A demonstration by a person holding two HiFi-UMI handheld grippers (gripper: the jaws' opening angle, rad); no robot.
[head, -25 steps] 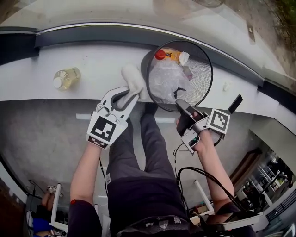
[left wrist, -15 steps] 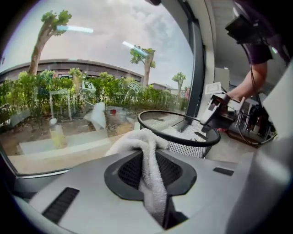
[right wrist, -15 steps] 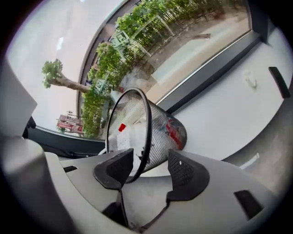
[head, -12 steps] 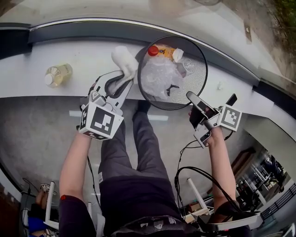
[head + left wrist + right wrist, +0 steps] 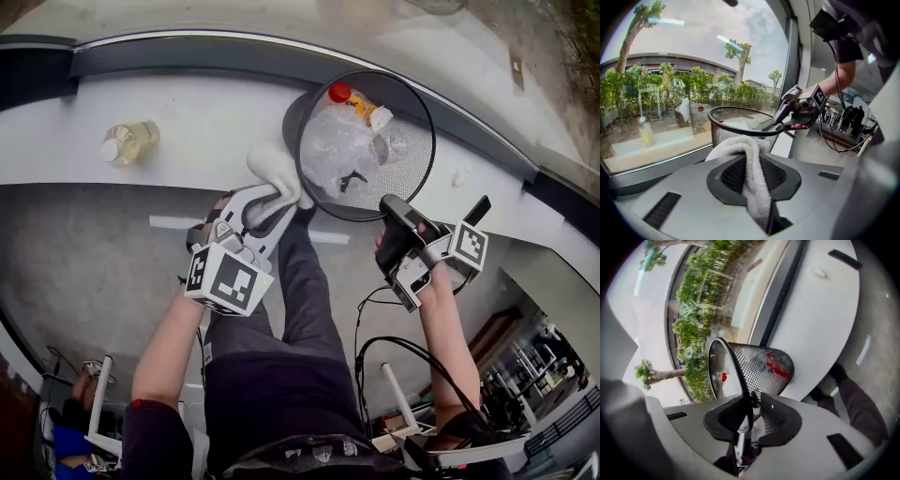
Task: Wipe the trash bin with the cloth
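A black wire-mesh trash bin (image 5: 412, 159) stands on the white ledge, with crumpled plastic and a red-capped bottle (image 5: 339, 92) inside. My left gripper (image 5: 272, 199) is shut on a white cloth (image 5: 272, 167), which bulges against the bin's left outer wall. In the left gripper view the cloth (image 5: 751, 164) runs up between the jaws toward the bin (image 5: 726, 135). My right gripper (image 5: 394, 212) is at the bin's near rim. Its jaws are closing, and in the right gripper view the rim and mesh (image 5: 764, 363) stand pinched between the pads.
A bottle of yellow liquid (image 5: 129, 142) lies on the white ledge (image 5: 187, 117) to the left. A window runs behind the ledge. The person's legs and shoes are under the ledge's edge, and cables (image 5: 375, 347) hang below the right gripper.
The left gripper has brought the cloth back down along the bin's left side, toward me. The right gripper came away from the bin's rim and is back at it.
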